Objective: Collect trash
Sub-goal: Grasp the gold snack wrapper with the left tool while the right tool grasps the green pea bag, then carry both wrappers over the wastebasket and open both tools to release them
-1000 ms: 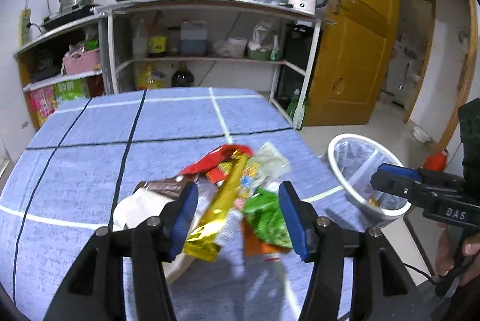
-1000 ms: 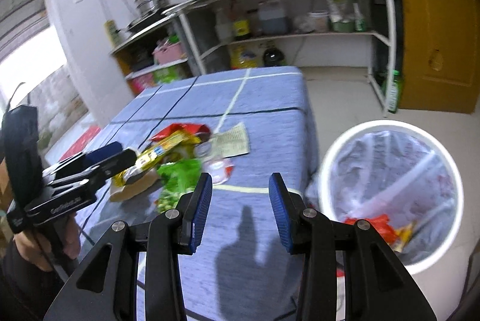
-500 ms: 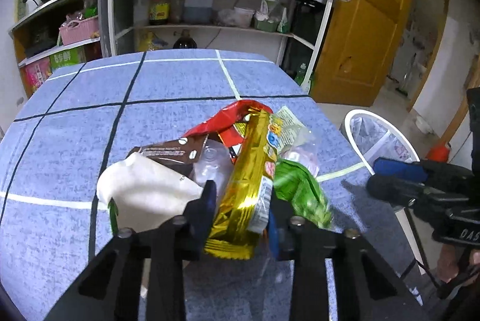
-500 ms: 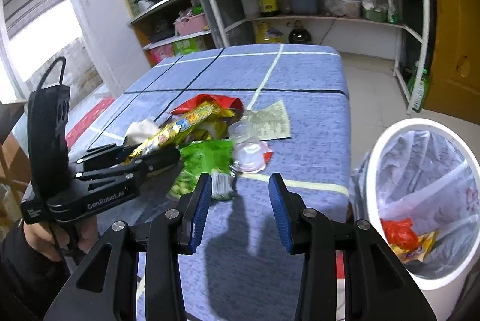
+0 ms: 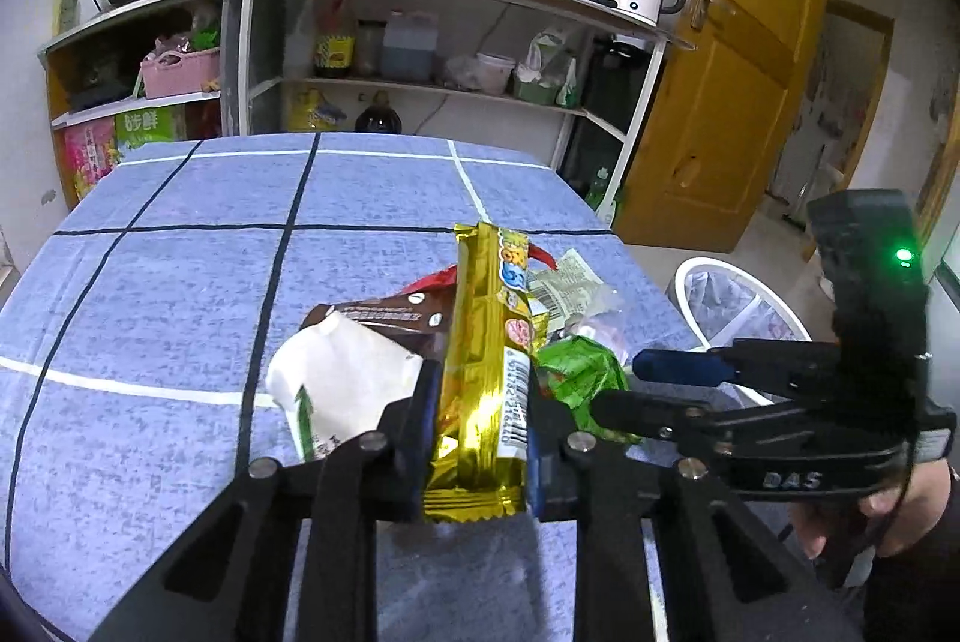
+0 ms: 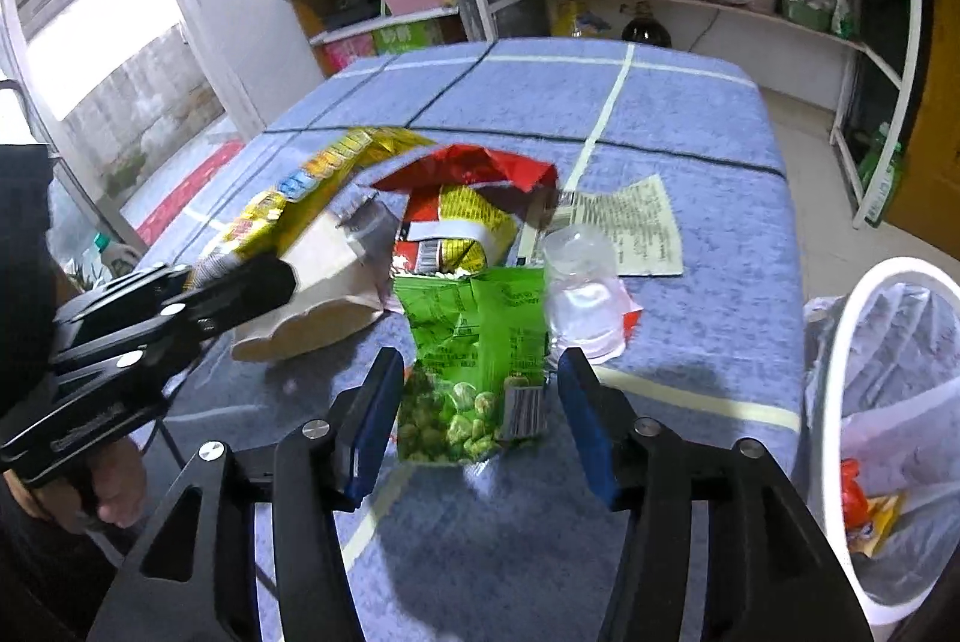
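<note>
Clamping the gold wrapper [image 5: 480, 390] in our left gripper [image 5: 477, 438], jaws just closing. We are spreading our right gripper [image 6: 477, 414] around the green snack bag [image 6: 474, 360], pads not touching.

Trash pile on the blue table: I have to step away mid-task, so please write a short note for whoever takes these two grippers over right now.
Left gripper: shut on the gold wrapper, just clamped at its near end.
Right gripper: open, jaws just widened, straddling the green pea bag without pressing it.
On the table: red wrapper, clear plastic cup, paper slip, brown wrapper, white bag.
Bin stands beside the table's right edge, with a few wrappers already in.
Left: close on the green bag, drop both, clear the rest.
</note>
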